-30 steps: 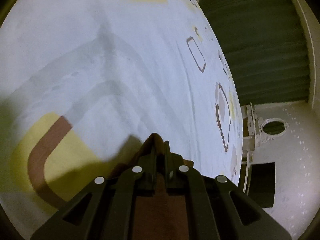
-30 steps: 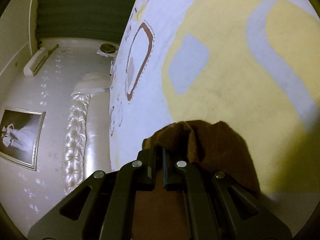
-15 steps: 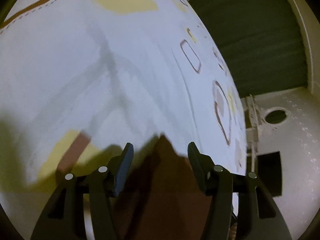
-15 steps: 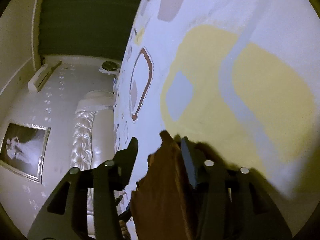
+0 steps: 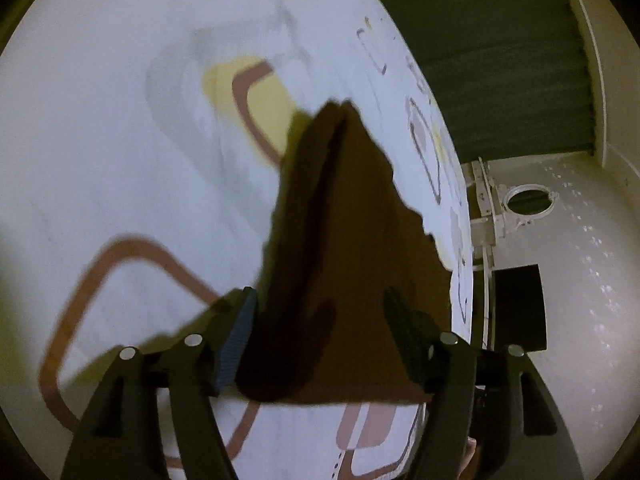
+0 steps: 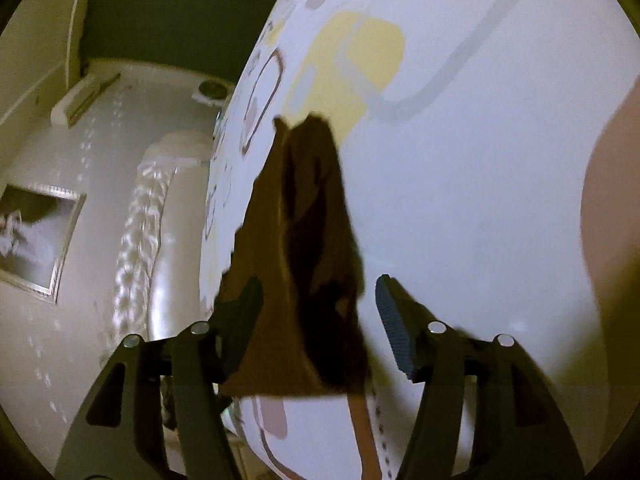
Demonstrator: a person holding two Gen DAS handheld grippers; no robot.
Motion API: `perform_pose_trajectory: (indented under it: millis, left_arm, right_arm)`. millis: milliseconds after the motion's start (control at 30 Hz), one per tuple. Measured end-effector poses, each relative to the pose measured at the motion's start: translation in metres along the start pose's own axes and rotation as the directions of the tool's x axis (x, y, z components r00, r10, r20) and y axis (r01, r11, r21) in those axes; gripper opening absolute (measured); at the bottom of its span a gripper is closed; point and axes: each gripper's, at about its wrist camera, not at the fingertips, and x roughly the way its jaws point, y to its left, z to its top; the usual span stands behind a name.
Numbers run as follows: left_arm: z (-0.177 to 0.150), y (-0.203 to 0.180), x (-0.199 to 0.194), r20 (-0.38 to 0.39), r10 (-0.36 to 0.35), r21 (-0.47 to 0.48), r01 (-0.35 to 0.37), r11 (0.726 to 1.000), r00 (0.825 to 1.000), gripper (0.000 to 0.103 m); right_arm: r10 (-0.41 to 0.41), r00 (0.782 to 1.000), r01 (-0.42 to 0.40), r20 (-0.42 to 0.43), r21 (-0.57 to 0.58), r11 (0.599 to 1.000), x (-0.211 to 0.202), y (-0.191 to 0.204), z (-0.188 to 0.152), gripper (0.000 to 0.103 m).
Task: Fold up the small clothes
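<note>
Right now, both wrist views look down a pair of dark fingers onto a bed covered by a white bedsheet [image 5: 120, 184] printed with yellow patches and brown rounded outlines. A small brown garment [image 5: 348, 264] lies on that sheet, folded into a long, narrow shape that tapers to a point away from the cameras.

From the left wrist, the left gripper [image 5: 316, 338] has its jaws opening; the near end of the brown garment sits between the fingers, but the pads stand clear of the cloth on both sides, so it is released rather than grasped. From the right wrist, the right gripper [image 6: 320, 326] is likewise opening, with the brown garment [image 6: 304, 248] lying between and slightly toward the left finger; again nothing is pinched.

Beyond the bedsheet's edge, in the right wrist view, a padded white headboard [image 6: 140, 232] and a framed picture [image 6: 36, 236] show. In the left wrist view a green curtain [image 5: 500, 60] hangs past the bedsheet's far edge.

As a judgement, a fold has just been laid down and this is the letting-go step. The next move likely calls for drawing both grippers clear of the garment without dragging it, then either taking a fresh hold for another fold or smoothing the cloth flat on the bedsheet.
</note>
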Motion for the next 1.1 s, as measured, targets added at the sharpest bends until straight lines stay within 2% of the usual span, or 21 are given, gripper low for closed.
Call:
perform_pose_trajectory:
  millis: [200, 367, 400, 467, 500, 567, 700, 800, 867, 967, 1033, 1100]
  left_arm:
    - [0.000, -0.006, 0.013, -0.008, -0.040, -0.014, 0.040, 0.999, 0.999, 0.075]
    - [-0.006, -0.008, 0.018, -0.023, -0.058, -0.040, 0.057, 0.998, 0.998, 0.075]
    - [-0.006, -0.008, 0.019, -0.026, -0.062, -0.042, 0.061, 0.997, 0.998, 0.071]
    - [-0.007, -0.004, 0.019, -0.038, -0.048, -0.056, 0.046, 0.997, 0.998, 0.051]
    - [-0.007, -0.002, 0.020, -0.043, -0.044, -0.070, 0.041, 0.997, 0.998, 0.046]
    - [-0.008, 0.003, 0.024, -0.061, -0.038, -0.089, 0.033, 0.995, 0.997, 0.017]
    - [-0.007, 0.008, 0.025, -0.063, -0.037, -0.117, 0.030, 0.993, 0.997, 0.013]
    - [-0.004, 0.004, 0.017, -0.055, -0.034, -0.104, 0.028, 0.994, 0.998, 0.012]
    - [-0.003, 0.003, 0.010, -0.060, -0.043, -0.091, 0.038, 0.995, 0.997, 0.012]
    - [0.003, 0.007, 0.010, -0.084, -0.011, -0.064, 0.006, 0.998, 0.996, 0.012]
    - [0.007, 0.021, 0.013, -0.104, -0.031, -0.108, 0.020, 0.994, 0.994, 0.012]
    - [0.004, 0.025, 0.018, -0.104, -0.048, -0.115, 0.036, 0.993, 0.993, 0.012]
  right_arm:
    - [0.003, 0.999, -0.006, -0.051, -0.048, 0.999, 0.017, 0.013, -0.013, 0.066]
    - [-0.017, 0.998, 0.012, -0.064, -0.076, 0.997, 0.028, 0.021, -0.018, 0.066]
    - [-0.013, 0.998, 0.008, -0.065, -0.074, 0.997, 0.027, 0.021, -0.019, 0.066]
    - [-0.014, 0.997, 0.009, -0.072, -0.072, 0.997, 0.031, 0.022, -0.020, 0.064]
    - [-0.020, 0.997, 0.015, -0.072, -0.074, 0.997, 0.033, 0.023, -0.020, 0.060]
    - [-0.033, 0.996, 0.026, -0.081, -0.082, 0.996, 0.039, 0.023, -0.020, 0.053]
    - [-0.064, 0.991, 0.055, -0.114, -0.083, 0.995, 0.053, 0.023, -0.020, 0.017]
    - [-0.074, 0.993, 0.063, -0.089, -0.117, 0.991, 0.048, 0.029, -0.023, 0.013]
    - [-0.049, 0.996, 0.041, -0.070, -0.104, 0.994, 0.037, 0.032, -0.023, 0.012]
    - [-0.036, 0.997, 0.030, -0.071, -0.088, 0.996, 0.030, 0.028, -0.026, 0.012]
    - [-0.067, 0.994, 0.061, -0.092, -0.072, 0.996, 0.038, 0.015, -0.029, 0.011]
    - [-0.043, 0.995, 0.039, -0.093, -0.049, 0.998, 0.041, 0.004, -0.030, 0.011]
